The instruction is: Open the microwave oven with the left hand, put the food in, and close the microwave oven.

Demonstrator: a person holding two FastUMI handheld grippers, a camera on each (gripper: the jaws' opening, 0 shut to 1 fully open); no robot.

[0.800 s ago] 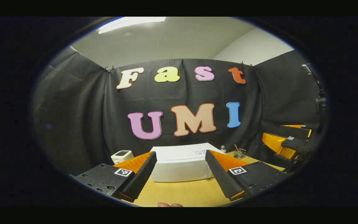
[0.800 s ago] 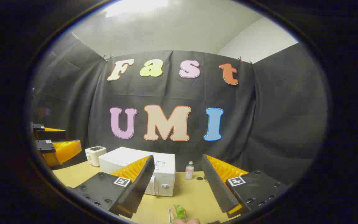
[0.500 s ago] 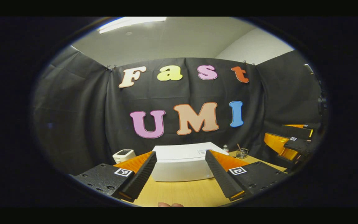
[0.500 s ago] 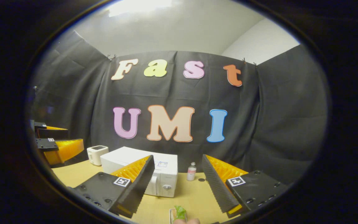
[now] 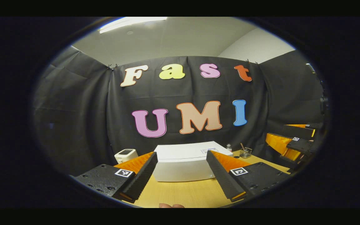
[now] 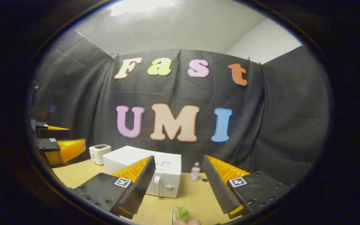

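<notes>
The closed microwave (image 5: pixel 183 162) lies dead ahead between the left gripper's (image 5: pixel 181 178) spread, empty jaws, nearer than the equally released right gripper (image 6: pixel 177 184).

Bare table (image 5: pixel 180 195) before shut microwave (image 5: pixel 183 162)

Microwave (image 6: pixel 155 175): white box, sits upright on the wood table (image 6: pixel 195 197) near the back wall. Door shut; vertical handle (image 6: pixel 156 184) and round knob (image 6: pixel 170 187) on the right part of its front in right gripper view. In left gripper view the microwave (image 5: pixel 183 162) shows a plain white face and top. Food (image 6: pixel 182 214): green leafy bit on sth pale, on the table well in front of the microwave, mostly cut off at the bottom edge.
</notes>
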